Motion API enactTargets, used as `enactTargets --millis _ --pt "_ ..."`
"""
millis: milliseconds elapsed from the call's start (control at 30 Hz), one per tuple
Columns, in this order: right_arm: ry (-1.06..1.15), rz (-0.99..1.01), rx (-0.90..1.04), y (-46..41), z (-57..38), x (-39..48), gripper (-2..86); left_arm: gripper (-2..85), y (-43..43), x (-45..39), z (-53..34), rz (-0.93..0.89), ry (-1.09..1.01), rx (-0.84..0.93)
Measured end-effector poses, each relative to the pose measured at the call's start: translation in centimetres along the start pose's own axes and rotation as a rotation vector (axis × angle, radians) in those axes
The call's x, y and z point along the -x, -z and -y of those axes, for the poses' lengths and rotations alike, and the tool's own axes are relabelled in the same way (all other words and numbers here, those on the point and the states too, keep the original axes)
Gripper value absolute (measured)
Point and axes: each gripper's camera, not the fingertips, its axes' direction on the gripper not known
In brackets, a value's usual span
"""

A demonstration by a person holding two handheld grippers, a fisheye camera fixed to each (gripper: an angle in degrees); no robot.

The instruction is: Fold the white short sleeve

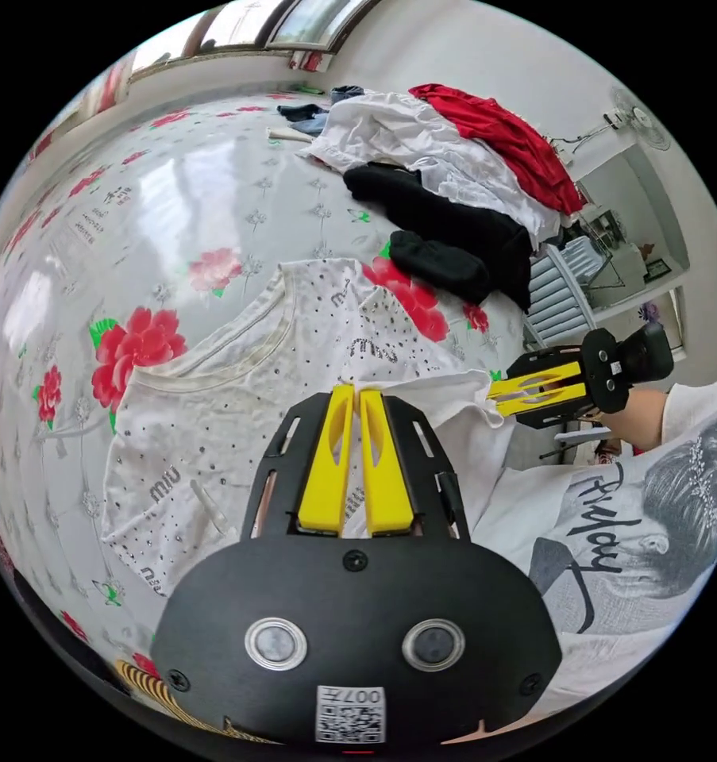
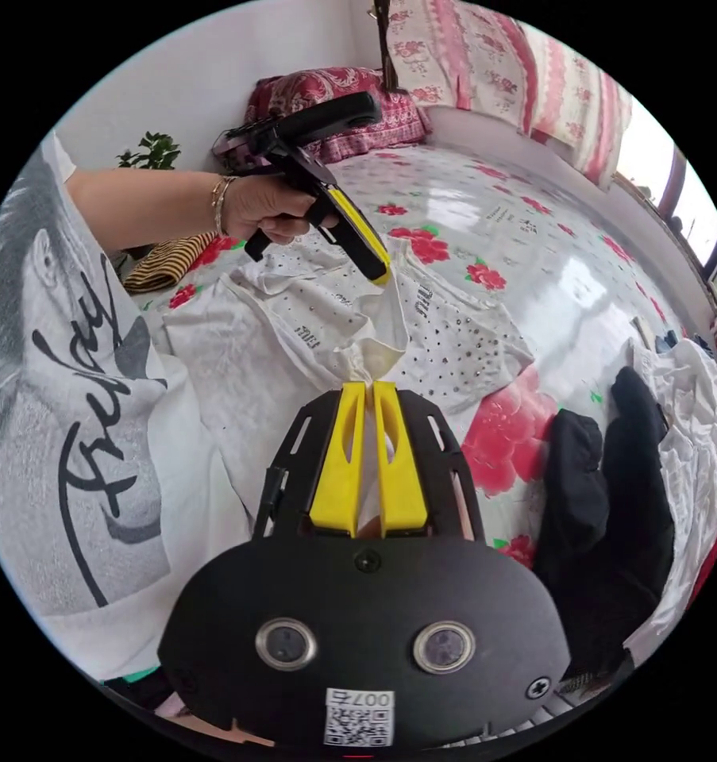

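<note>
across the flowered bed the white short sleeve lies spread flat, neckline toward 11 o'clock in the left gripper view. both tools have it: the left tool is closed on an edge at 12 o'clock from its camera, and the right tool is closed on a bunched corner, lifted off the bed. the held stretch runs between them, so either hand looks equally near for carrying the fold over. a clothes pile sits at 1 o'clock, well apart.
</note>
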Motion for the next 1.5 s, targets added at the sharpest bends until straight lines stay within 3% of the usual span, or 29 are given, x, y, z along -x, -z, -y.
enactTargets --millis 67,133,267,400,500,633,767,933,1133,1233,1433,1500 --pt "0.018 0.139 0.159 -3.2 1.4 -0.8 1.3 -0.8 -2.8 1.3 -1.3 0.008 0.062 0.097" --pt "0.005 0.189 0.143 -2.8 2.0 -1.8 1.8 -0.8 -4.0 2.5 -3.2 -0.017 0.146 0.096" --pt "-0.163 0.101 -0.055 0.7 2.4 -7.2 2.0 -0.7 -2.6 3.1 -4.7 -0.06 0.207 0.009" --pt "-0.225 0.062 -0.037 -0.6 4.6 -10.9 2.1 -0.7 -0.1 2.8 -4.9 -0.006 0.2 -0.071" --pt "-0.266 -0.012 0.134 -5.1 6.2 -12.5 1.8 -0.7 0.6 2.9 -5.3 -0.005 0.216 -0.091" --pt "-0.407 -0.186 0.094 -3.4 5.7 -14.4 0.7 -0.8 1.5 2.8 -8.1 -0.029 0.238 -0.091" --pt "-0.243 -0.024 -0.026 0.7 4.6 -11.9 1.2 -0.9 2.2 1.4 -11.7 -0.041 0.218 -0.078" --pt "0.028 0.163 0.044 0.1 3.7 -4.5 4.3 -0.9 0.0 -0.7 -14.2 -0.083 0.156 0.028" --pt "0.249 -0.069 0.266 -5.2 2.7 0.4 4.4 -0.9 -3.1 -1.8 -11.5 -0.11 0.067 0.095" --pt "0.129 -0.132 0.166 -2.9 3.0 -2.2 1.8 -0.9 -4.0 -2.3 -9.5 -0.112 0.006 0.118" --pt "-0.417 0.273 -0.119 2.8 0.5 -14.0 0.1 -0.8 -5.8 -3.3 -5.5 -0.14 -0.118 0.143" --pt "-0.494 0.33 -0.204 3.8 -0.8 -15.8 0.0 -0.8 -6.8 -3.2 -4.5 -0.125 -0.134 0.158"
